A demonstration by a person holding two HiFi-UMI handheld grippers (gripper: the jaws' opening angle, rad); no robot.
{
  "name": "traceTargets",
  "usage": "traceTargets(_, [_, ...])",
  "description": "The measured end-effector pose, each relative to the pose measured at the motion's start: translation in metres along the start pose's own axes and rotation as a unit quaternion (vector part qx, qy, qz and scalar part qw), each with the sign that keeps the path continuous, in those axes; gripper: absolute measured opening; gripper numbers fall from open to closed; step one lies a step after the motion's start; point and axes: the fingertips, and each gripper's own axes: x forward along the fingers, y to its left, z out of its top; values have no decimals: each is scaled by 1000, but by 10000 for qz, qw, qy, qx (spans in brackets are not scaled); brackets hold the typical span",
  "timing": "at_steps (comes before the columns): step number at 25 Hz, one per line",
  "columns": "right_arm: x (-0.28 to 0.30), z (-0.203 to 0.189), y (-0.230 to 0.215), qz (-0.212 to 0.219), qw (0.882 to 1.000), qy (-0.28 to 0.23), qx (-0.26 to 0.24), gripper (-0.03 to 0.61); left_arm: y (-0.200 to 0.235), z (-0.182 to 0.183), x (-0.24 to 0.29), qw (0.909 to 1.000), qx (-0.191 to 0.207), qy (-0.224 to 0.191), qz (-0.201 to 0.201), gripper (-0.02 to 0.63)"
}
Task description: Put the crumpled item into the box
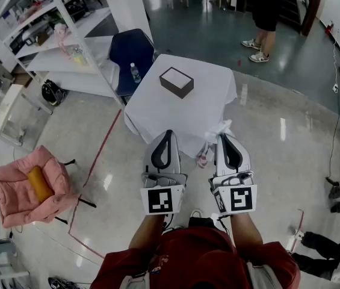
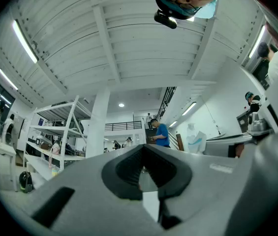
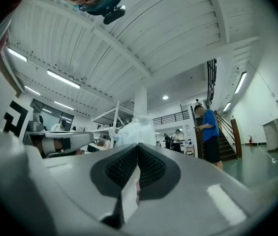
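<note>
A dark box (image 1: 176, 81) with a white top stands on the far part of a table covered by a white cloth (image 1: 212, 104). Both grippers hover side by side in front of the table's near edge. My right gripper (image 1: 222, 136) is shut on a crumpled white item (image 1: 224, 127) that sticks out past its tips. In the right gripper view the crumpled item (image 3: 135, 131) rises just beyond the closed jaws of the right gripper (image 3: 138, 147). My left gripper (image 1: 168, 132) is shut with nothing in it; the left gripper view shows the left gripper (image 2: 142, 150) with its jaws together.
A dark blue chair (image 1: 130, 50) and a water bottle (image 1: 135, 73) sit left of the table, beside white shelving (image 1: 67, 35). A pink seat (image 1: 31, 188) holding an orange roll stands at the lower left. A person in blue (image 1: 269, 11) stands beyond the table. A small pink thing (image 1: 203, 159) lies below the table's edge.
</note>
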Motion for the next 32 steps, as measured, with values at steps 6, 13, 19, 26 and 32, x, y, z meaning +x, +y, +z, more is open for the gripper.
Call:
traceTargets(6, [3, -2, 12, 52, 10000, 46, -16, 3, 8, 4, -6, 10000, -49, -14, -4, 3])
traceTargets(13, [5, -1, 15, 159, 9999, 48, 28, 3, 6, 8, -9, 10000, -35, -27, 35, 3])
traceTargets(19, [-2, -2, 11, 175, 9998, 16, 90, 3, 3, 4, -13, 9999, -102, 10, 105, 3])
traceTargets(26, [-8, -3, 7, 195, 9998, -7, 73, 3, -7, 6, -17, 9998, -113, -14, 169, 3])
traceTargets(32, [1, -3, 10, 256, 9996, -13, 104, 3, 1, 6, -16, 9996, -188, -16, 205, 3])
